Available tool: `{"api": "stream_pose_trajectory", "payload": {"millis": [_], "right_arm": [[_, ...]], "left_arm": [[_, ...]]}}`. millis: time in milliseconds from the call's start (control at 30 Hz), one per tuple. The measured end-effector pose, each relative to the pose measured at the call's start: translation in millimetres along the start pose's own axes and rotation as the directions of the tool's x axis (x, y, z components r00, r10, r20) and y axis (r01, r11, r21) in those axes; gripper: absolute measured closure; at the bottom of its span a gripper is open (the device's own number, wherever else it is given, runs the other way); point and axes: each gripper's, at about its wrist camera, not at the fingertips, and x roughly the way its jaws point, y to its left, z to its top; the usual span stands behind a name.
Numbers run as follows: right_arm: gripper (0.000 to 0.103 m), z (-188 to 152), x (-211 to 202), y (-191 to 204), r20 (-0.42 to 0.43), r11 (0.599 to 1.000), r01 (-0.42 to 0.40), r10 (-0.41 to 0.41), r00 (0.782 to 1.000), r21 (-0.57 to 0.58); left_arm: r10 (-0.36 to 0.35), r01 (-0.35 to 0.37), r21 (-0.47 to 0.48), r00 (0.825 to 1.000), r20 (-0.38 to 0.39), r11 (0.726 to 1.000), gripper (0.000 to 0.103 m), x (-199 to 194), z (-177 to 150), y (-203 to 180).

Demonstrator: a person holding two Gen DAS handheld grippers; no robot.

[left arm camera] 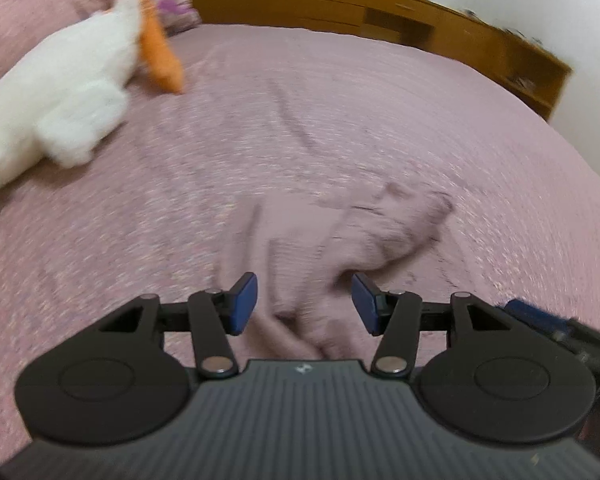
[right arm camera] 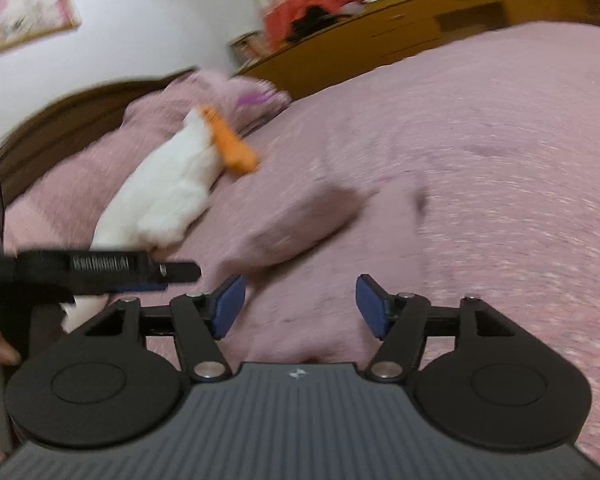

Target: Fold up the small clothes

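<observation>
A small dusty-pink garment (left arm camera: 340, 248) lies crumpled on the pink bedspread (left arm camera: 340, 100), blurred by motion. My left gripper (left arm camera: 305, 304) is open just above its near end, with the blue pads on either side of the cloth and not touching it. In the right wrist view the same garment (right arm camera: 300, 224) lies ahead and a little left. My right gripper (right arm camera: 300, 306) is open and empty over the bedspread (right arm camera: 480, 160). The left gripper's body (right arm camera: 100, 270) shows at the left edge of the right view.
A white plush toy with an orange beak (left arm camera: 72, 92) lies on the left of the bed, also seen in the right wrist view (right arm camera: 172, 196). Pink pillows (left arm camera: 40, 12) lie behind it. A wooden bed frame (left arm camera: 380, 12) and dresser (right arm camera: 420, 24) border the far side.
</observation>
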Motion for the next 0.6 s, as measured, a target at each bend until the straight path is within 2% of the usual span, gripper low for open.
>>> {"api": "stream_pose_trajectory", "payload": {"millis": [67, 200, 300, 367, 400, 433, 533, 600], "right_arm": [[0.03, 4, -6, -17, 0.016, 0.999, 0.023, -0.023, 1.0, 0.032], [0.029, 7, -8, -43, 0.018, 0.992, 0.064, -0.066, 0.998, 0.105], [0.027, 5, -5, -54, 0.016, 0.991, 0.073, -0.076, 0.997, 0.113], [0.027, 3, 4, -56, 0.007, 0.991, 0.084, -0.085, 0.996, 0.103], [0.027, 2, 10, -57, 0.0, 0.991, 0.085, -0.086, 0.996, 0.103], [0.027, 2, 19, -55, -0.008, 0.991, 0.084, -0.084, 0.996, 0.105], [0.027, -1, 34, -48, -0.031, 0.993, 0.055, -0.052, 0.998, 0.109], [0.027, -4, 36, -38, -0.03, 0.997, 0.01, -0.008, 1.0, 0.077]], "left_arm": [[0.003, -0.003, 0.042, 1.0, -0.002, 0.999, 0.048, 12, 0, -13], [0.057, -0.058, 0.127, 0.998, 0.01, 0.99, 0.048, 40, 0, -34], [0.067, -0.067, 0.146, 0.998, -0.001, 0.987, 0.048, 61, 1, -39], [0.059, -0.061, 0.141, 0.998, 0.014, 0.988, 0.055, 68, 2, -39], [0.041, -0.044, 0.129, 0.999, 0.026, 0.991, 0.083, 68, 2, -37], [0.023, -0.025, 0.103, 0.999, 0.024, 0.994, 0.091, 69, 5, -33], [0.055, -0.053, -0.045, 0.997, 0.057, 0.998, 0.091, 61, 16, -4], [0.065, -0.061, -0.107, 0.997, 0.032, 0.992, 0.091, 68, 19, 17]]}}
